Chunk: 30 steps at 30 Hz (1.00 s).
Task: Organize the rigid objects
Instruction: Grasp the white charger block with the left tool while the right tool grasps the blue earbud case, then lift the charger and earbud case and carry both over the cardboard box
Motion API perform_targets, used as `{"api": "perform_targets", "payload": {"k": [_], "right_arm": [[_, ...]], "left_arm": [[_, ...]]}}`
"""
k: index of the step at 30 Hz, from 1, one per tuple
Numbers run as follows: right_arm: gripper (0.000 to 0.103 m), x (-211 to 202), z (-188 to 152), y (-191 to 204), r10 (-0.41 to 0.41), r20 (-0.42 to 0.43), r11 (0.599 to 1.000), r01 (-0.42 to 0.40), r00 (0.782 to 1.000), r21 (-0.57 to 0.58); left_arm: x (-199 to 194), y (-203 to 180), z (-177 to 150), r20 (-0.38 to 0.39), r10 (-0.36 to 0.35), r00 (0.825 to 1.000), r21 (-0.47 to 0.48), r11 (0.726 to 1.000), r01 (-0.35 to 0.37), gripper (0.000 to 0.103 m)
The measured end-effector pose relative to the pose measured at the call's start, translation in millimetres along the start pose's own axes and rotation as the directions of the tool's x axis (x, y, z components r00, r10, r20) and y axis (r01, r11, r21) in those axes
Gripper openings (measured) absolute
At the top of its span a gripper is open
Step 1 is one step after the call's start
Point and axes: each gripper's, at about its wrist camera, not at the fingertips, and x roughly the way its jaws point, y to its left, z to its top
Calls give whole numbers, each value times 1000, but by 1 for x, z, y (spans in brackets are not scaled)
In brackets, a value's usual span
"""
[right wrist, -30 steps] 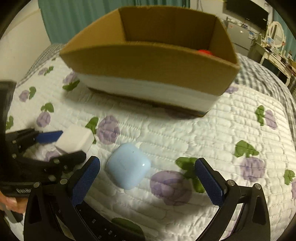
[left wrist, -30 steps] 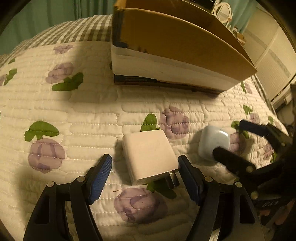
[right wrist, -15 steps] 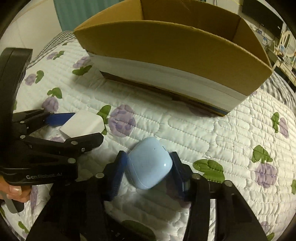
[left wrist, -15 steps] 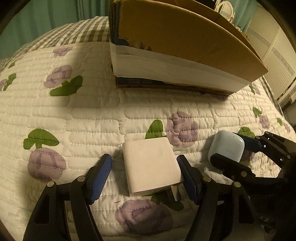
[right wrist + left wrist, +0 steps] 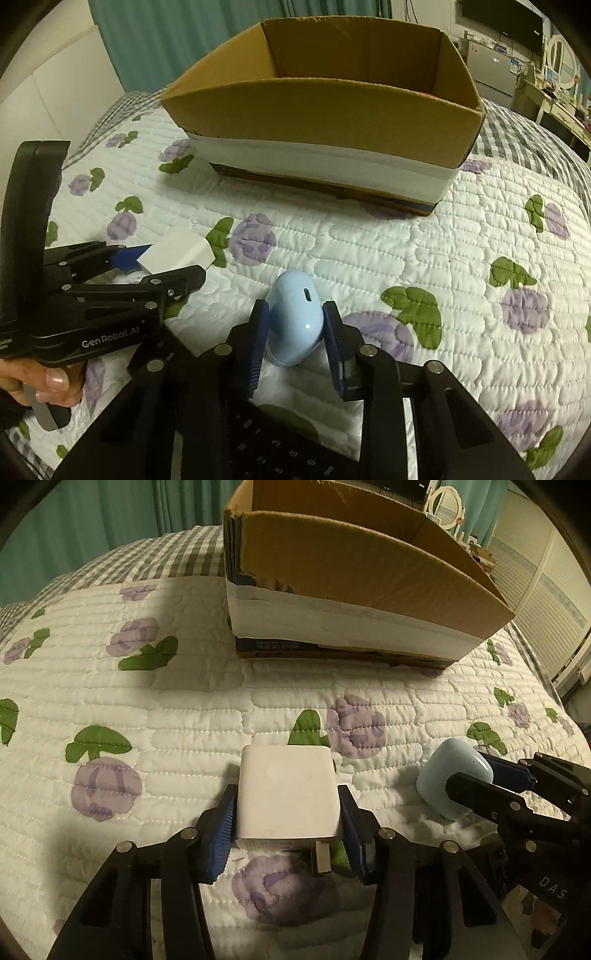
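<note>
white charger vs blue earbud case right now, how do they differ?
Shape: the white charger is a flat-faced square block; the blue earbud case is a rounded pebble.
Detail: the charger shows a metal prong at its near edge; the case shows a small slot.
Holder: the left gripper has closed on the charger, the right gripper on the case.
Shared: both sit low over the quilt, short of the cardboard box.

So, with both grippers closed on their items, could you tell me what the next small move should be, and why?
Probably lift both straight up off the quilt. The left gripper, whose jaws have just been closing, clamps the white charger; the right gripper, likewise just closing, pinches the blue earbud case. Both items sit low, and the cardboard box ahead has tall walls to clear.
</note>
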Motion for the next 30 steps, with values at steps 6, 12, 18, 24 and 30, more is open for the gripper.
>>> {"api": "perform_targets", "payload": {"k": [6,12,18,24,30], "right_arm": [[27,4,-4,17,6,-6,999,-6,1000,-36],[31,22,3,22,12,-17,999,-13,1000,-43],[26,13,1,27,25,-5,999,-25,1000,-44],[25,-10,-1,28,10,51,1000,-9,999,-30],[25,-40,5,26,-28,137,1000,28,990,-3]], "left_arm": [[-11,3,-5,11,8,1000,-2,1000,-8,52],[-16,14,-9,17,18,1000,-10,1000,-18,52],[-23,17,-8,30,18,999,-12,1000,-18,52],[-39,9,-2,72,16,997,9,1000,-17,52],[-63,1,4,131,10,991,29,999,-14,52]]}}
